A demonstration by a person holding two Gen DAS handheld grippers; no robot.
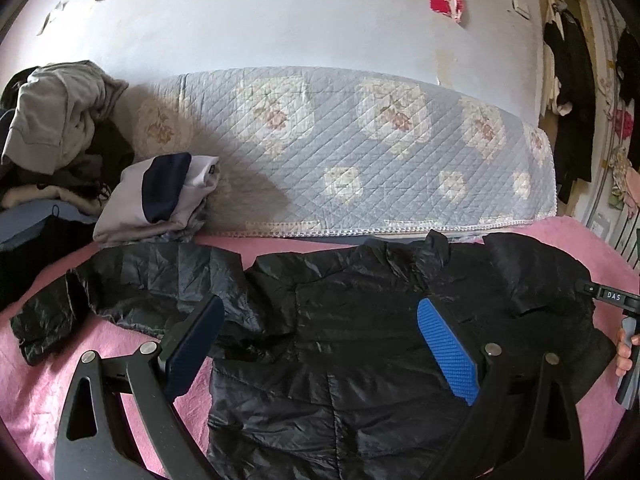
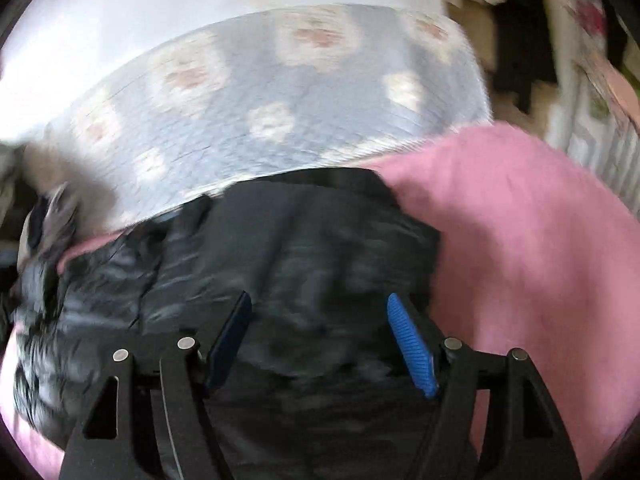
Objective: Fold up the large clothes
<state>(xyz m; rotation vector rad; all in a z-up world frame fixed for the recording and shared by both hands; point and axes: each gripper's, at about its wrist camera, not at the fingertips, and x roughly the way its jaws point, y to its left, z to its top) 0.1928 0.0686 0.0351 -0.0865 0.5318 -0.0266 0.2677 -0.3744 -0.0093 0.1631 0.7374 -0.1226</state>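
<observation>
a: where do the grippers stand?
b: left gripper [image 1: 320, 344] hangs over the black jacket [image 1: 340, 340], jaws spread wide, nothing between the pads. right gripper [image 2: 320, 340] is the same over the jacket, jaws apart and empty, though that view is blurred
a: and the jacket?
b: spread flat on the pink blanket [image 1: 36, 380], one sleeve [image 1: 120, 288] stretched out. past the jacket a folded garment [image 1: 160, 196], a clothes pile [image 1: 60, 128], then the quilted floral mattress [image 1: 360, 152] against the wall

Home bedroom: quilted floral mattress [image 1: 360, 152], pink bedspread [image 1: 48, 380], hanging clothes [image 1: 572, 92].
</observation>
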